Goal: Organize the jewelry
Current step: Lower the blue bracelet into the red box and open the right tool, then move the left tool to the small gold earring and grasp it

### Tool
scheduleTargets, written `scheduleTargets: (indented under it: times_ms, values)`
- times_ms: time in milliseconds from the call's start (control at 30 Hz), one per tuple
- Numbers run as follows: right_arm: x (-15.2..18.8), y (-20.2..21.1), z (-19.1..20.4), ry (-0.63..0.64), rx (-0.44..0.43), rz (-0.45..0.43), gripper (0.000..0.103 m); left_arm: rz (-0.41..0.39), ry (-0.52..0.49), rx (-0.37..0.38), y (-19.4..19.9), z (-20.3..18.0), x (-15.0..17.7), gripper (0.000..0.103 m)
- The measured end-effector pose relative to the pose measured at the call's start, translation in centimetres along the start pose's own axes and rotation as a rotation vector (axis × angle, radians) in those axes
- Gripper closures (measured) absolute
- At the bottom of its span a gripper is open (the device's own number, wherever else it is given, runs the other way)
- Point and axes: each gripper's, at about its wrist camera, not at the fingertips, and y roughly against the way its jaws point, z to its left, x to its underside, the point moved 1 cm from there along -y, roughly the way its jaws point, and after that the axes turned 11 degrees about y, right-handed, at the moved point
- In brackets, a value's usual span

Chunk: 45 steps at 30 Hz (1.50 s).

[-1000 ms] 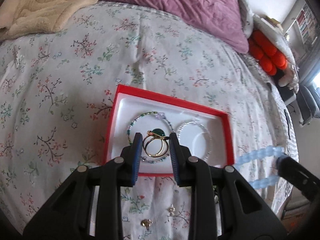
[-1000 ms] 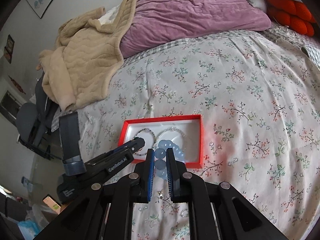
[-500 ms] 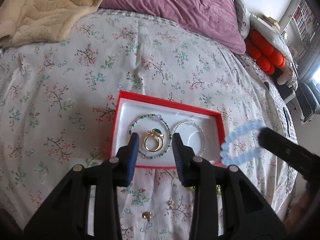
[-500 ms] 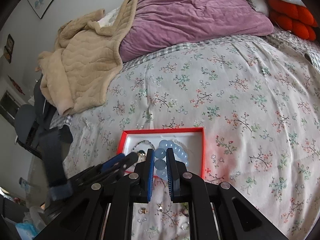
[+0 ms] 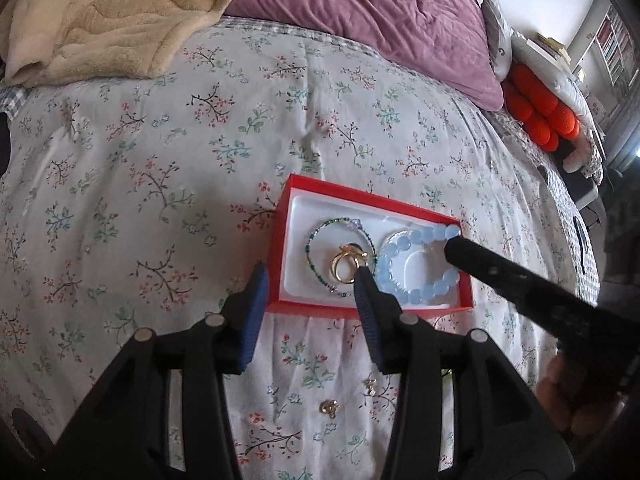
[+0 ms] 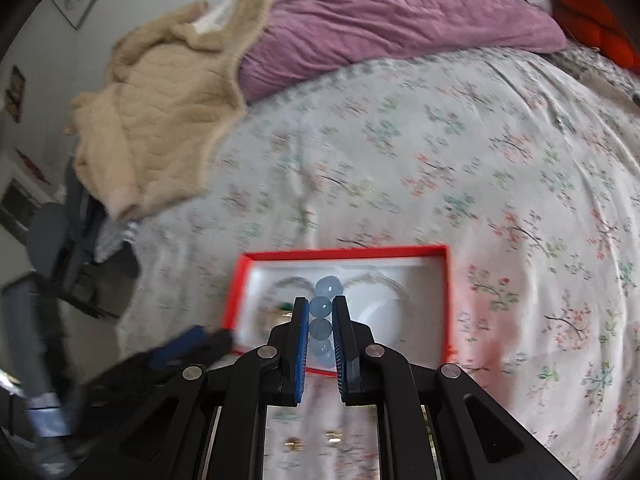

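1. My left tongs (image 5: pixel 310 276) are spread wide and hold nothing; one fingertip sits outside the left wall of the red box (image 5: pixel 280 240), the other over the gold ring (image 5: pixel 344 266).
2. My right tongs (image 6: pixel 320 316) are pinched on the blue bracelet (image 5: pixel 412 264), beads clamped between the blue pads (image 6: pixel 301 344).
3. The bracelet's loop lies inside the box, in its right half, over a clear bead bracelet (image 5: pixel 394 236).
4. A green bead bracelet (image 5: pixel 320 276) lies in the left half, around the ring.
5. The box rests on a floral bedspread (image 5: pixel 160 160).
6. Two small gold pieces (image 5: pixel 330 407) lie on the bedspread near the box's front wall.
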Motion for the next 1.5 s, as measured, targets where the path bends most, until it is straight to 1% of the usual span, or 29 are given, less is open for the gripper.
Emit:
scheduleTargets:
  times_ms: [67,267,300,333,400,533,567,633,667,700,800,1033,1233,1500]
  values:
    - [0.2,-0.5,-0.7,-0.003,0.026,0.013,0.091,0.005,-0.008,-0.007,0.0,-0.1,0.1,0.057]
    - [0.5,-0.6,-1.8,-0.003,0.062,0.028,0.091,0.022,-0.015,-0.024,-0.1,0.0,0.2,0.056]
    - [0.6,-0.7,-1.9,0.002,0.066,0.032,0.088,0.027,-0.015,-0.029,-0.2,0.0,0.3,0.055]
    - [0.6,-0.7,-1.9,0.009,0.074,0.034,0.088,0.030,-0.014,-0.032,-0.2,0.1,0.3,0.053]
    - [0.6,-0.6,-1.8,0.024,0.113,0.041,0.085,0.038,-0.017,-0.040,-0.3,0.0,0.4,0.048]
    - [0.7,-0.1,-1.6,0.045,0.119,0.057,0.080,0.043,-0.021,-0.051,0.1,0.1,0.6,0.040]
    - [0.9,0.2,-1.5,0.049,0.120,0.061,0.074,0.046,-0.024,-0.051,0.2,0.1,0.7,0.039]
    - [1.3,0.8,-1.5,0.049,0.123,0.065,0.052,0.052,-0.033,-0.058,0.4,0.2,1.1,0.035]
    - [1.5,1.2,-1.4,0.050,0.124,0.061,0.039,0.056,-0.036,-0.064,0.5,0.2,1.3,0.034]
    - [1.7,1.6,-1.3,0.056,0.127,0.055,0.038,0.066,-0.039,-0.071,0.5,0.3,1.6,0.034]
    - [2.3,2.6,-1.0,0.065,0.131,0.079,0.038,0.098,-0.040,-0.083,0.5,0.6,2.4,0.034]
    - [4.3,3.9,-1.0,0.064,0.143,0.126,0.037,0.162,-0.045,-0.090,0.4,1.0,4.5,0.034]
    - [6.4,4.2,-2.2,0.021,0.165,0.186,0.035,0.221,-0.028,-0.061,0.2,1.2,6.1,0.034]
    - [8.4,4.1,-3.9,-0.031,0.186,0.246,0.033,0.252,-0.039,-0.049,-0.2,0.8,7.5,0.034]
